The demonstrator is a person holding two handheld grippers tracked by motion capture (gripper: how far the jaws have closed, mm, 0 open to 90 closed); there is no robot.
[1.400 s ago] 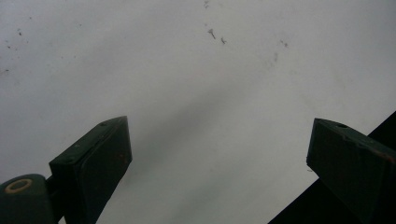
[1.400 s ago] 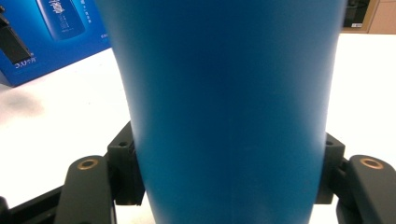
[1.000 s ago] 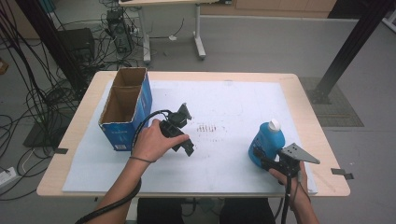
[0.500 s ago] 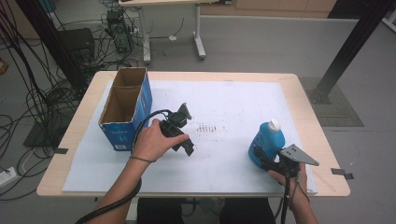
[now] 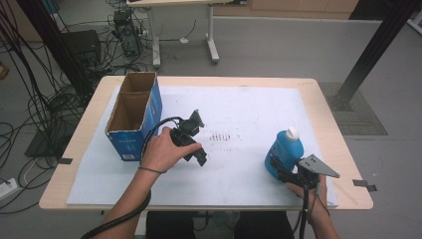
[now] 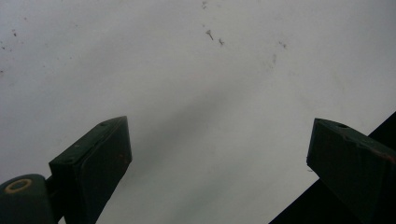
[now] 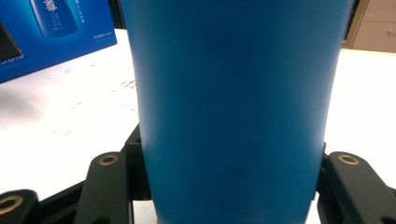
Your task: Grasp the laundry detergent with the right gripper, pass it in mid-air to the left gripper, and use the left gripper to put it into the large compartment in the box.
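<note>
Nothing shifted since a second ago beyond the right tongs' jaws, lately closing further and now clamped on the blue bottle. Left to right: open cardboard box at the table's left; left tongs spread wide, gripping nothing, over the white sheet; bottle upright near the front right edge.

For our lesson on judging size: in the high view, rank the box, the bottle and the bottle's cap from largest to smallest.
1. Box
2. Bottle
3. Cap
The gaps are plain, though the bottle stands nearer the camera.
</note>
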